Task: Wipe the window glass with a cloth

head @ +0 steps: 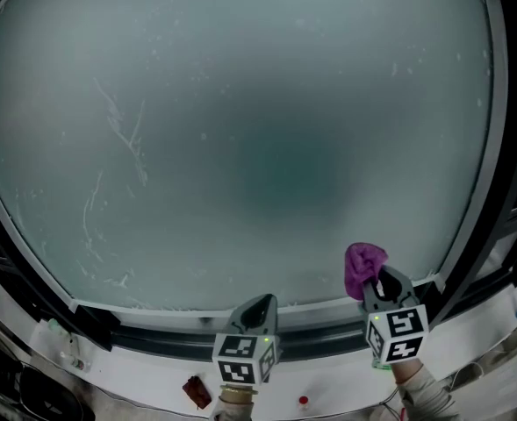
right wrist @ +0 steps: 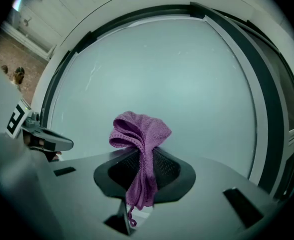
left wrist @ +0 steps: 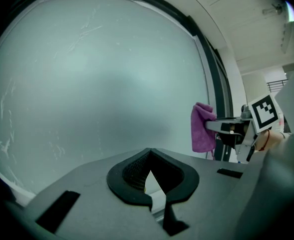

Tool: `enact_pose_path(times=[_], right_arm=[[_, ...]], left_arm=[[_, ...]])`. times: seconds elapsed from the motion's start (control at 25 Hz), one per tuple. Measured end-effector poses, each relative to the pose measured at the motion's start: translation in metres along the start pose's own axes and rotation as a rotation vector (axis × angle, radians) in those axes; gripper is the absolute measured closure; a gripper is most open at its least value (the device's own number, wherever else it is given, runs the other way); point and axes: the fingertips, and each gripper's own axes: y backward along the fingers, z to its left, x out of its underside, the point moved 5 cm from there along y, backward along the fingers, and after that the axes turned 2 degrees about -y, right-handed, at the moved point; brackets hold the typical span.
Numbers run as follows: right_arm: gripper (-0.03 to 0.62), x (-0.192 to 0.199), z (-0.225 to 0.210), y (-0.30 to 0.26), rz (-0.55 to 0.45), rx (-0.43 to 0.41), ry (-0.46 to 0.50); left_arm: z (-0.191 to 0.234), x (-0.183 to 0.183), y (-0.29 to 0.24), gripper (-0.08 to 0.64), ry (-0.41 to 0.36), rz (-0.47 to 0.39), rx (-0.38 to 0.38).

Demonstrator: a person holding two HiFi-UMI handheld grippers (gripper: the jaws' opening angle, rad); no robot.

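Window-wiping set-up, seen from the head camera and both tool cameras. The glass fills most of the head view. It is hazy all over and carries pale streaks on its left half, so most of the pane appears not yet wiped.

The right tool is clenched on the cloth. Its jaws pinch the purple fabric at mid-length, so a bunched head stands proud of the tips and a thin tail hangs behind them. Held this way, the soft wad rather than the hard jaws is what faces the pane.

The cloth sits at the lower right corner of the glass, close to the dark frame. Whether it actually touches the pane cannot be told from these views. A corner is a sensible place to begin strokes.

The left tool is closed with nothing between its jaws. It is held low at the bottom edge of the glass, above the white sill and well apart from the cloth. There it is probably parked clear of the wiping path.
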Motion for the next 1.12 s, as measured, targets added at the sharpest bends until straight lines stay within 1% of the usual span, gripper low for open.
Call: enact_pose_path(times=[0.24, 0.4, 0.52, 0.76, 1.0, 1.12], right_arm=[[0.528, 0.011, 0.034, 0.023, 0.004, -0.063, -0.065], [0.529, 0.025, 0.051, 0.039, 0.019, -0.100, -0.058], [0.528, 0.034, 0.061, 0.047, 0.040, -0.110, -0.080], [0.529, 0.039, 0.065, 0.053, 0.034, -0.132, -0.100], [0.531, 0.039, 0.062, 0.052, 0.031, -0.121, -0.116], [0.531, 0.041, 0.064, 0.051, 0.033, -0.129, -0.109]], left_arm=[[-0.002, 0.014, 0.022, 0.555, 0.002, -0.008, -0.021], [-0.004, 0.024, 0.034, 0.555, 0.012, -0.008, -0.027], [-0.005, 0.027, 0.040, 0.555, 0.014, -0.017, -0.031], [-0.006, 0.031, 0.045, 0.555, 0.011, -0.020, -0.035], [-0.007, 0.030, 0.041, 0.555, 0.008, -0.018, -0.028], [-0.007, 0.031, 0.040, 0.555, 0.007, -0.017, -0.025]])
